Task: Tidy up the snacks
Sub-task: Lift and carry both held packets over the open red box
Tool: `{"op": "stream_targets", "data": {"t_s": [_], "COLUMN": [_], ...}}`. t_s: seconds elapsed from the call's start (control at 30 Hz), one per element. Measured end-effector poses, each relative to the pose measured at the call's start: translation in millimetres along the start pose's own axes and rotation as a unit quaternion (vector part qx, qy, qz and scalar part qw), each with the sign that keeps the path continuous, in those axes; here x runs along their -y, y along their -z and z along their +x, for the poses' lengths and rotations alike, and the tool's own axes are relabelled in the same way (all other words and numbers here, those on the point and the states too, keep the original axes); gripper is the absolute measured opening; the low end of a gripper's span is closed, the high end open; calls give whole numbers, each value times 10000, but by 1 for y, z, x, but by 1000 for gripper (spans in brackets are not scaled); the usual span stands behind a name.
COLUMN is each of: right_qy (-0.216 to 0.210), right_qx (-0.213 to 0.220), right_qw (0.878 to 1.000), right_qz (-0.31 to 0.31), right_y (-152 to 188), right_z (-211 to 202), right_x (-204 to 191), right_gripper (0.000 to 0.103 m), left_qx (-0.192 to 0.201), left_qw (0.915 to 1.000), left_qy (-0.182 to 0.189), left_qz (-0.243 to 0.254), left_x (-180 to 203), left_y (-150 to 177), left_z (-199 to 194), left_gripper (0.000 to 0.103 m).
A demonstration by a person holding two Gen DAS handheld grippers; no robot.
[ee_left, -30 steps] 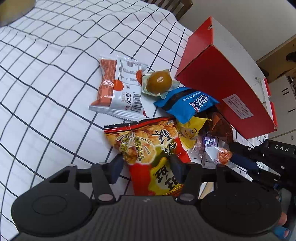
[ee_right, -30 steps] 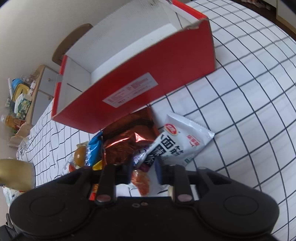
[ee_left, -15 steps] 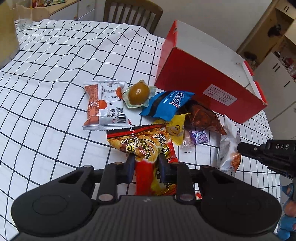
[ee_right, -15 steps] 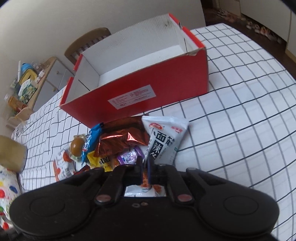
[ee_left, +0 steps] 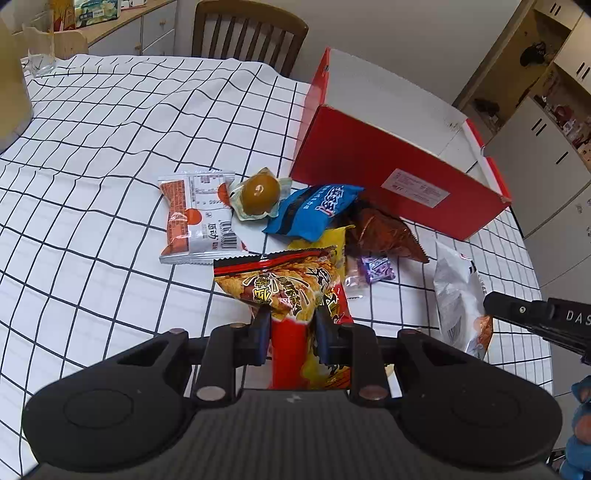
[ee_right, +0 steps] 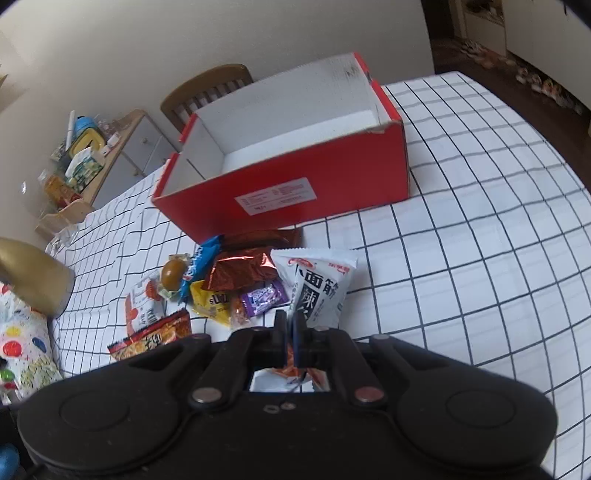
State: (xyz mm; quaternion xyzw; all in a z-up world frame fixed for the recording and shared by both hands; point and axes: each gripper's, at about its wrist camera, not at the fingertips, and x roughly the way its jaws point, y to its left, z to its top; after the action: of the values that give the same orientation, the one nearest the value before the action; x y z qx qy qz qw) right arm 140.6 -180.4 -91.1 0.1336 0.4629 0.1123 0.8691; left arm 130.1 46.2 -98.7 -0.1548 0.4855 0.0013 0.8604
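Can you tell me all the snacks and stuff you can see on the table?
red box: one, red outside, white inside, open, behind the snacks
red-and-yellow packet: one, in the left gripper
white packet: one, in the right gripper
orange-and-white packet: one, left of pile
wrapped egg: one, brown
blue packet: one, mid-pile
brown foil packet: one, by the box
yellow packet: one
purple candy: one
tablecloth: white, black grid
chair: one, wooden, behind table
left gripper: black, shut on its packet
right gripper: black, shut on its packet
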Motion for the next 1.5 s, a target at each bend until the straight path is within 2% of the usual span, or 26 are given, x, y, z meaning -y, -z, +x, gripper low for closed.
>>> {"op": "stream_targets", "data": {"t_s": [0.1, 0.27, 0.33, 0.4, 0.43, 0.53, 0.6, 0.67, 0.7, 0.8, 0.83, 0.87, 0.93, 1.17, 1.5], "right_qy": [166, 277, 293, 412, 554, 756, 968, 1111, 1111, 1142, 1144, 1110, 1034, 939, 462], "right_qx": [-101, -512, -552, -565, -566, -566, -615, -659, -690, -701, -704, -708, -675, -423, 60], "right_qw": [9994, 9972, 9971, 9962, 9949, 9916, 9888, 9869, 9872, 9875, 9877, 9883, 9894, 9912, 9961], "right_qz": [-281, -461, -429, -524, -628, -881, -960, -965, -910, -826, -798, -769, -759, -833, -743], "right_y": [2, 17, 20, 21, 21, 21, 23, 24, 23, 25, 25, 25, 25, 22, -17], "right_z": [4, 17, 20, 23, 25, 31, 38, 44, 47, 49, 49, 48, 44, 27, -14], "right_x": [-3, 6, 6, 1, -3, -11, -15, -16, -15, -15, -15, -14, -14, -12, -23], "right_gripper": [1, 1, 2, 12, 20, 27, 36, 54, 54, 50, 40, 27, 12, 7, 6], "left_qx": [26, -24, -46, -53, -52, -31, -21, -6, -2, 1, 1, 7, 6, -45, 231], "left_qw": [9999, 10000, 10000, 10000, 10000, 10000, 10000, 10000, 10000, 10000, 10000, 10000, 10000, 9999, 9988], "left_qy": [-75, -35, -34, -45, -43, -31, -25, -27, -24, -27, -30, -34, -43, 136, 370], "left_qz": [93, 88, 46, 17, 13, 5, 1, 5, 7, 6, 2, 5, 22, -10, 208], "left_x": [3, 0, -2, -3, -3, -4, -3, -3, -3, -3, -3, -3, -3, -2, 24], "left_y": [-1, 5, 6, 7, 7, 7, 6, 6, 6, 6, 6, 6, 5, 0, -38], "left_z": [-1, -1, 0, 0, 0, -2, -3, -4, -4, -5, -5, -5, -5, -5, -23], "left_gripper": [24, 24, 24, 24, 24, 24, 24, 24, 24, 24, 24, 24, 24, 24, 24]}}
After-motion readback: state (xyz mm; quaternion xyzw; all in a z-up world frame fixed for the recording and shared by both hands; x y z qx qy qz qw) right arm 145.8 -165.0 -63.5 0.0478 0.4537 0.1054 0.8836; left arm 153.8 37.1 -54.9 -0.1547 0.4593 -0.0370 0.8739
